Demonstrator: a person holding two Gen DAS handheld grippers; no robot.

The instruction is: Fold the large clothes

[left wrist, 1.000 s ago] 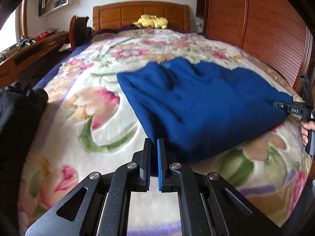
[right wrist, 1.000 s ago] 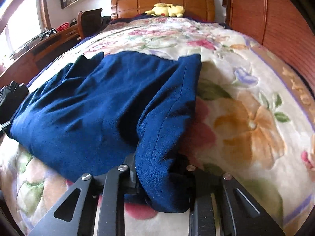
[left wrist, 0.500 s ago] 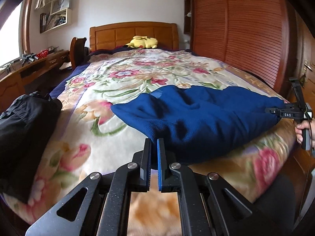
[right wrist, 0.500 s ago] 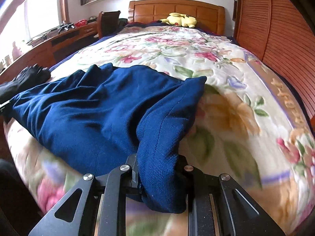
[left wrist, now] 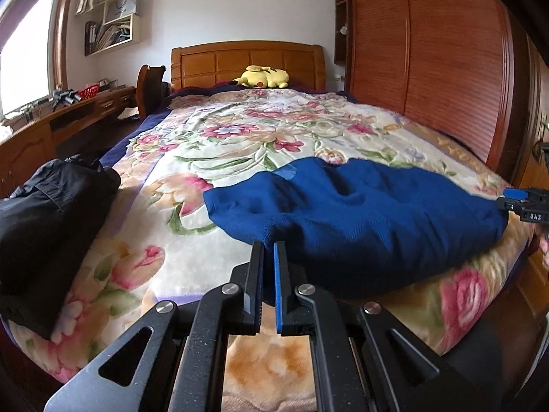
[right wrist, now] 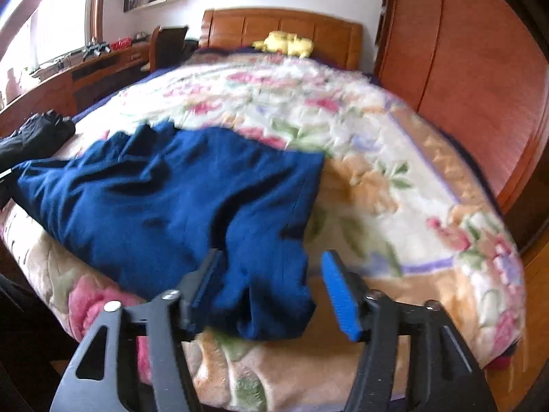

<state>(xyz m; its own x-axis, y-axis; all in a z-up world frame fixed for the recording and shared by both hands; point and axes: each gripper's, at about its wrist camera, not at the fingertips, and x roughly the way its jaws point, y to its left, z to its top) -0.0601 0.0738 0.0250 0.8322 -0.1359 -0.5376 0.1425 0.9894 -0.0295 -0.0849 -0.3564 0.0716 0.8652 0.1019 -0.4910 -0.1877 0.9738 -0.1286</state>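
Far off to the left of the left gripper [left wrist: 268,250] a black jacket [left wrist: 48,219] lies heaped on the near corner of the floral blanket [left wrist: 219,158]. The left gripper's jaws are clenched together, pads almost meeting with only a thin slit between them, and whether they pinch an edge of cloth is hard to tell from here. Just ahead of those tips and spreading away to their right lies the blue garment [left wrist: 360,213], folded over itself and rumpled, draped down over the foot edge of the bed. Well beyond the jaws, a yellow plush toy [left wrist: 264,77] rests against the wooden headboard [left wrist: 247,61]. At the garment's far right corner sits the right gripper [right wrist: 271,267], and its jaws are opening now, the pads standing clear of the fabric. A thick fold of the blue garment [right wrist: 171,206] lies slack between them, closer to the left-side finger, with bare blanket showing before the blue pad [right wrist: 339,295] on the right. This view is blurred.
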